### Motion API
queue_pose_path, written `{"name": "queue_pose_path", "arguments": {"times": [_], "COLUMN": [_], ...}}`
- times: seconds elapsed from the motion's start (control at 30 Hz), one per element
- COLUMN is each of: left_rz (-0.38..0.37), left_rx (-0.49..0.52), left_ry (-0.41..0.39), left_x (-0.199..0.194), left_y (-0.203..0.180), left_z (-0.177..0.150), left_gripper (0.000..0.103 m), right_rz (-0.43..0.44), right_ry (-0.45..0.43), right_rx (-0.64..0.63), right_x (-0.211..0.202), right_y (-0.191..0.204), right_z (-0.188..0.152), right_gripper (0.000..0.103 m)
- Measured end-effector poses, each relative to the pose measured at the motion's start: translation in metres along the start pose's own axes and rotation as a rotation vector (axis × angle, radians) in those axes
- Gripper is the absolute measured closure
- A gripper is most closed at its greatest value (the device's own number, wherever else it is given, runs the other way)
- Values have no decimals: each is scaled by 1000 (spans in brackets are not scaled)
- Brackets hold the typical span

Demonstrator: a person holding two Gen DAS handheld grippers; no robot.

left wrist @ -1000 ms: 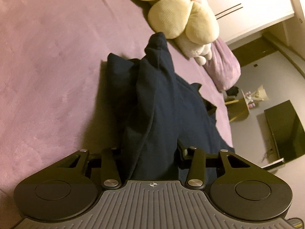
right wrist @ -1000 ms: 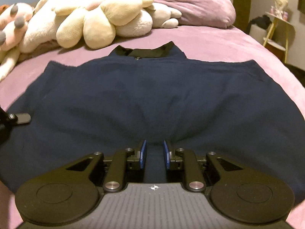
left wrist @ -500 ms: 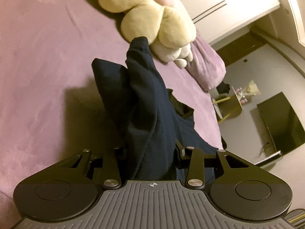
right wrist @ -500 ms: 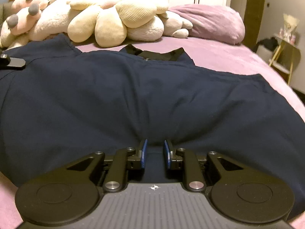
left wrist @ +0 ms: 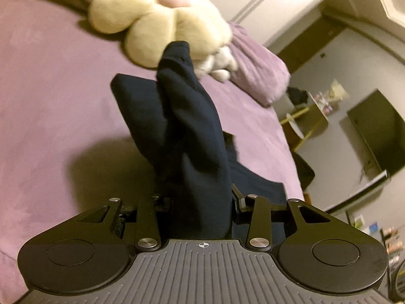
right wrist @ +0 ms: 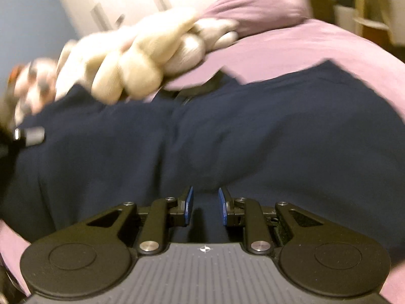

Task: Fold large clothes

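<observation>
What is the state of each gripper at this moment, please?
Left gripper: closed on a bunched part of the navy garment.
Right gripper: closed on the garment's near edge.

Garment (right wrist: 227, 136) on bed (right wrist: 316, 48); plush toys (right wrist: 141, 60) behind.

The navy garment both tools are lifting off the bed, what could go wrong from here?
1. The left tool grips a thick bunch of the garment, so layers may slip out or fold unevenly.
2. The plush toy lies right at the collar; the raised cloth could snag or drag it.
3. The right tool pinches only a little cloth at the hem, and that view is blurred by motion, so this hold might slip.
</observation>
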State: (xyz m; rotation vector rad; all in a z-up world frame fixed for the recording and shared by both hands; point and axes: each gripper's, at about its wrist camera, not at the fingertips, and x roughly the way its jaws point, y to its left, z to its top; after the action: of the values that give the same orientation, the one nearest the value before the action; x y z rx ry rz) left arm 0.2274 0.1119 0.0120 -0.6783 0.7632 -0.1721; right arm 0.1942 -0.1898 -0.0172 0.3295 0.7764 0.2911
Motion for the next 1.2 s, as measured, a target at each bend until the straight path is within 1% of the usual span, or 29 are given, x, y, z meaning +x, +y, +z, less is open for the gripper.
{"name": "queue_pose_path", "arguments": {"times": [0.07,0.1,0.17,0.23,0.3,0.37,0.4,0.43,0.5,0.53,0.57,0.6,0.67,0.7,0.73,0.77,0.8,0.83,0.9,0.93,0.97,1.0,1.03,1.07,1.13,1.2], "left_rz": [-3,-9,-39,-68,-89,-92,-88,-87,-101,-112,-146,-178,-208,-217,-230,-244,-249,-278,-361,-375,-373,-352,-307,-254,-139,-11], "left_rx": [26,42,84,113,152,199,228,255,296,298,304,320,386,419,440,437,404,358,275,258,249,242,239,232,197,176], "left_ry": [16,19,29,55,101,154,177,197,222,223,209,186,162,158,155,156,162,164,138,117,85,42,-6,-45,-92,-122], "left_x": [6,11,25,47,75,106,122,138,164,172,177,179,169,161,152,143,132,121,95,83,74,68,61,57,58,66], "left_y": [-29,-45,-76,-103,-129,-149,-158,-165,-171,-170,-168,-167,-171,-173,-174,-174,-171,-165,-153,-148,-144,-141,-134,-127,-109,-87], "left_z": [-1,-3,-9,-17,-30,-49,-60,-71,-93,-103,-112,-118,-127,-128,-128,-127,-125,-121,-112,-110,-107,-102,-98,-93,-88,-84], "left_gripper": [61,61,61,61,61,60,59,56,44,39,27,17,12,12,12,12,12,12,12,12,11,11,11,10,9,9], "right_rz": [-8,-26,-55,-78,-96,-111,-121,-132,-140,-144,-143,-148,-153,-155,-157,-156,-155,-156,-147,-135,-122,-103,-74,-52,-13,-14], "right_ry": [-41,-58,-86,-119,-148,-159,-165,-168,-163,-162,-158,-157,-158,-158,-161,-165,-170,-177,-203,-225,-247,-265,-277,-282,-277,-231], "right_rx": [52,68,96,132,168,197,211,226,249,260,271,279,293,298,303,306,309,313,314,309,297,287,276,263,208,154], "right_x": [-21,-31,-46,-61,-72,-78,-80,-82,-82,-82,-83,-87,-90,-91,-92,-95,-97,-98,-105,-109,-113,-115,-112,-110,-101,-82], "right_y": [-18,-28,-45,-63,-80,-93,-99,-105,-112,-116,-120,-124,-131,-132,-133,-136,-137,-137,-134,-132,-127,-121,-116,-109,-92,-79], "right_z": [1,2,4,7,10,10,10,9,6,4,3,-1,-2,-2,-1,0,2,4,8,13,18,24,32,38,46,48], "right_gripper": [79,78,77,77,77,77,77,77,77,77,77,77,77,77,77,77,77,76,74,74,74,74,74,74,74,74]}}
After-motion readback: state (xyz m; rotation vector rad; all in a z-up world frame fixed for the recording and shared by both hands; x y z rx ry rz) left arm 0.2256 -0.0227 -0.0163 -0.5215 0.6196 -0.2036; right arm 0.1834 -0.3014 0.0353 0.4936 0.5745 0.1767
